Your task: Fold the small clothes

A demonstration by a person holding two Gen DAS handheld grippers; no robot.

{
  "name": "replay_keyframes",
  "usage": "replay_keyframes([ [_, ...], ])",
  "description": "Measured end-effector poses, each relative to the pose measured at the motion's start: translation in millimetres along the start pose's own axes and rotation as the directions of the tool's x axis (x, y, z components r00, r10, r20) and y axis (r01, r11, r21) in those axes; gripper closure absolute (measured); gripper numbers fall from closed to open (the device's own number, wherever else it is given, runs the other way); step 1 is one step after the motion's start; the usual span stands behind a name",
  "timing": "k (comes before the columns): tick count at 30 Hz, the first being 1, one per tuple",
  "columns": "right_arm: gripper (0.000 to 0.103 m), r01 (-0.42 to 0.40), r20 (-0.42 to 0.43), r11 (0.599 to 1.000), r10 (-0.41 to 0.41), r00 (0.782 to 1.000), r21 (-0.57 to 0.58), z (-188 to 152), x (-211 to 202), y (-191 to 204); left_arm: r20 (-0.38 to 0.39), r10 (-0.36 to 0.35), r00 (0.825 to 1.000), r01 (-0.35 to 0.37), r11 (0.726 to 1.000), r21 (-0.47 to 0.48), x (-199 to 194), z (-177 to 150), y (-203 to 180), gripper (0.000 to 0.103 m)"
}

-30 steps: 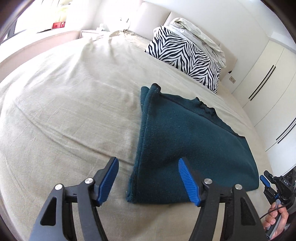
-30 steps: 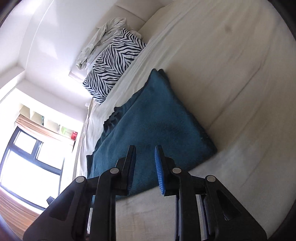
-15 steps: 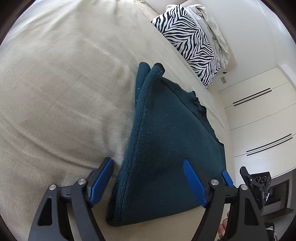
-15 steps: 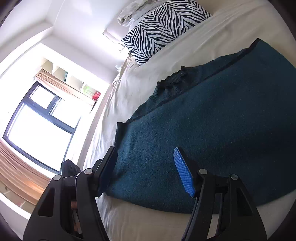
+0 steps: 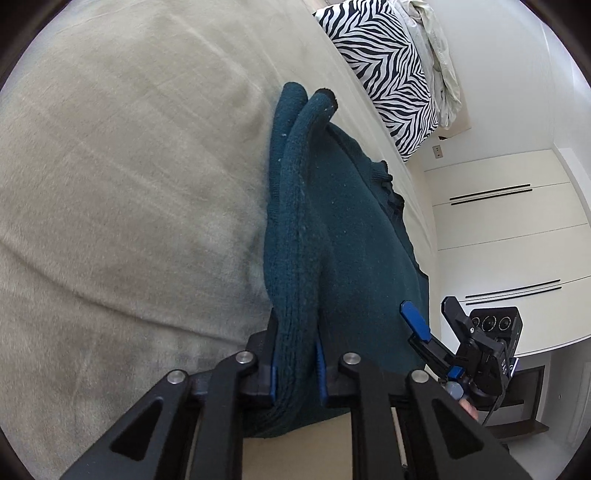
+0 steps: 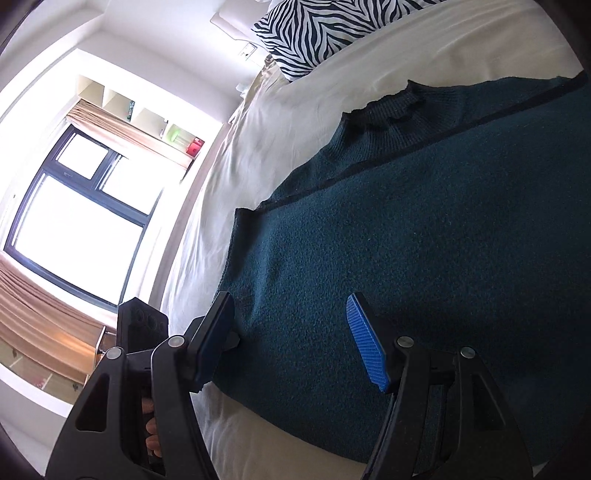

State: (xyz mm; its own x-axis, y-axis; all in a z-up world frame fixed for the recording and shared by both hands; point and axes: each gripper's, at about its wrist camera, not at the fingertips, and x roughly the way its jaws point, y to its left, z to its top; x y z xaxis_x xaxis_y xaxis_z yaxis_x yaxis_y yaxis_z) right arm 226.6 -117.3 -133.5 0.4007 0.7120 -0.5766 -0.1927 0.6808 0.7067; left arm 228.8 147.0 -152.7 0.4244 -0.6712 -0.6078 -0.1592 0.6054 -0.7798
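Left wrist view: beige bed (image 5: 122,192) across the left and far field. Left tongs (image 5: 295,363) pinched on the thick folded edge of the teal sweater (image 5: 354,258), at its near corner; blue pads hard against the knit on both sides. Folded edge running away from the tongs toward the far end, two rolled layers showing there. Zebra pillow (image 5: 384,62) far right. Right tongs (image 5: 434,319) visible near right, at the sweater's right edge.

Right wrist view: window (image 6: 74,225) at left. Right tongs (image 6: 291,339) spread wide, straddling the sweater's (image 6: 424,236) near corner, one pad at its left edge, the other over the knit. Sweater lying flat on the bed (image 6: 280,122); collar far, toward the zebra pillow (image 6: 317,33).
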Motion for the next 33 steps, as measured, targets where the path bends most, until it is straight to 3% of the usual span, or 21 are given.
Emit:
replay_keyframes([
  [5,0.042,0.093,-0.071,0.996,-0.092,0.993,0.006,12,36,-9,0.015,-0.034,0.999,0.034,0.999,0.000,-7,-3,8,0.088],
  [12,0.042,0.117,-0.002,0.990,-0.117,0.993,-0.083,1,40,-6,0.033,-0.042,0.999,0.040,0.997,0.061,-13,-2,-12,0.089],
  [16,0.042,-0.011,-0.015,0.997,0.012,1.000,0.080,13,23,-23,0.042,-0.064,0.997,0.058,0.991,0.120,-18,-2,-43,0.089],
  [19,0.042,-0.130,0.038,0.977,0.125,0.991,0.171,22,-4,-45,0.039,-0.082,0.996,0.074,0.981,0.179,-15,-2,-76,0.089],
  [22,0.040,-0.200,0.080,0.949,0.186,0.979,0.246,30,-33,-73,0.017,-0.103,0.994,0.096,0.962,0.254,-1,-7,-119,0.089],
  [28,0.040,-0.329,0.161,0.872,0.289,0.944,0.363,41,-80,-131,-0.098,-0.094,0.991,0.126,0.905,0.406,72,-42,-192,0.089],
  [31,0.040,-0.341,0.178,0.852,0.293,0.939,0.398,44,-93,-154,-0.175,-0.119,0.977,0.185,0.884,0.430,119,-63,-205,0.089],
  [33,0.040,-0.343,0.190,0.841,0.288,0.939,0.419,44,-99,-168,-0.216,-0.114,0.970,0.199,0.883,0.425,150,-72,-201,0.088],
])
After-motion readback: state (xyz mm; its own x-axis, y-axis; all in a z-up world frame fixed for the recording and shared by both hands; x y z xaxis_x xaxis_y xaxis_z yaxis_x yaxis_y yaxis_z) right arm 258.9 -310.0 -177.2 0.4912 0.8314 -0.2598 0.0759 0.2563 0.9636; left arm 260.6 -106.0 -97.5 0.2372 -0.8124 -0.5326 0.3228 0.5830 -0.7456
